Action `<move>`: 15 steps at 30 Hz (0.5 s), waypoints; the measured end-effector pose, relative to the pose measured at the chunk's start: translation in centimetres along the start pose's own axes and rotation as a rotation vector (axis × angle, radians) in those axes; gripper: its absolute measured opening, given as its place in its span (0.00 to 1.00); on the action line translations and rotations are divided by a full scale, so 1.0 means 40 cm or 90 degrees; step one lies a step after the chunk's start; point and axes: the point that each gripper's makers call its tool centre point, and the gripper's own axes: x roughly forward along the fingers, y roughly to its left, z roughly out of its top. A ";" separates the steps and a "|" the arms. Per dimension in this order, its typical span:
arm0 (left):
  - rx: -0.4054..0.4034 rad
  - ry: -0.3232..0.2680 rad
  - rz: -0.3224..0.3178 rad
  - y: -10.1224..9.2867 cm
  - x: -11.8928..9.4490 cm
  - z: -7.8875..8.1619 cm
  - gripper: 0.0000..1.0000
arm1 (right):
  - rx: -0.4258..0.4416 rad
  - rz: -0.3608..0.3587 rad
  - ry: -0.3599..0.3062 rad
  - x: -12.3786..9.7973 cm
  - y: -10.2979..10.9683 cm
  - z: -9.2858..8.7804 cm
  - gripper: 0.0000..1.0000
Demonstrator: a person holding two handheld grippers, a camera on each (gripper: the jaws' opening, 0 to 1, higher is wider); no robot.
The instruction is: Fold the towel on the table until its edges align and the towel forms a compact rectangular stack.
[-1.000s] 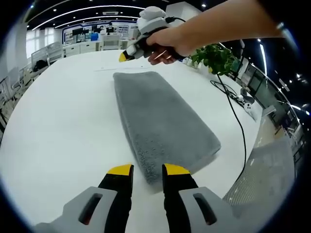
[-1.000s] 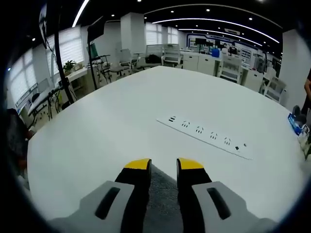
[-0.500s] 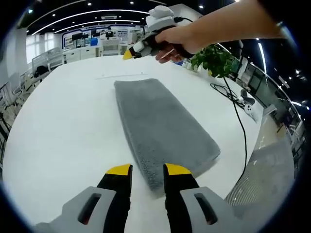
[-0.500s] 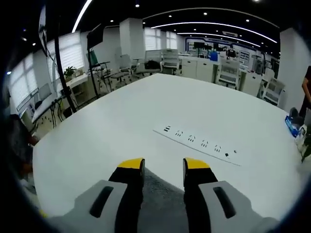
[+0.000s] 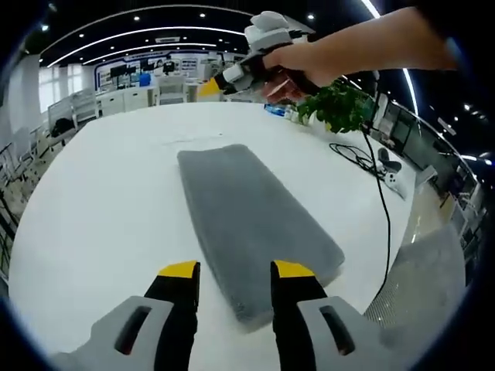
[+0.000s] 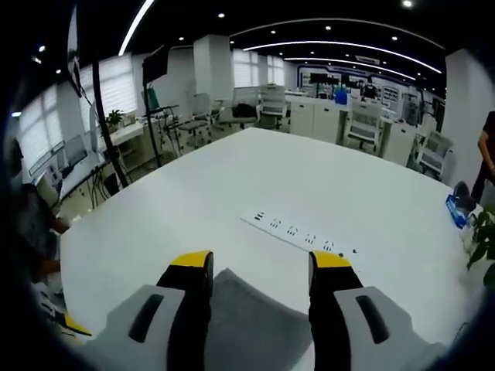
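The towel is lying as a long folded strip on the surface; further folding is pending. Left tongs and right tongs are hovering open and empty at opposite ends.

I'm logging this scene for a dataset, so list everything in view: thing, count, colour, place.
towel: one, grey, folded long on the table.
table: one, white, round-edged.
power strip: one, white, on the table beyond the towel's far end.
plant: one, green, at the table's far edge.
cable: one, black, by the plant.
left gripper: yellow-tipped, open, over the towel's near end.
right gripper: yellow-tipped, open, above the far end.
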 end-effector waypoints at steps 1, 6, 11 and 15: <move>0.001 -0.007 0.003 0.003 -0.001 0.007 0.43 | -0.004 0.004 -0.002 -0.007 0.002 0.001 0.52; 0.013 -0.052 0.031 0.034 -0.007 0.052 0.48 | -0.023 0.019 -0.008 -0.033 -0.014 0.003 0.54; 0.005 -0.067 0.049 0.061 -0.024 0.067 0.50 | -0.031 0.033 -0.014 -0.062 -0.020 -0.003 0.54; 0.009 -0.069 0.061 0.081 -0.041 0.071 0.50 | -0.047 0.043 -0.016 -0.087 -0.020 -0.011 0.54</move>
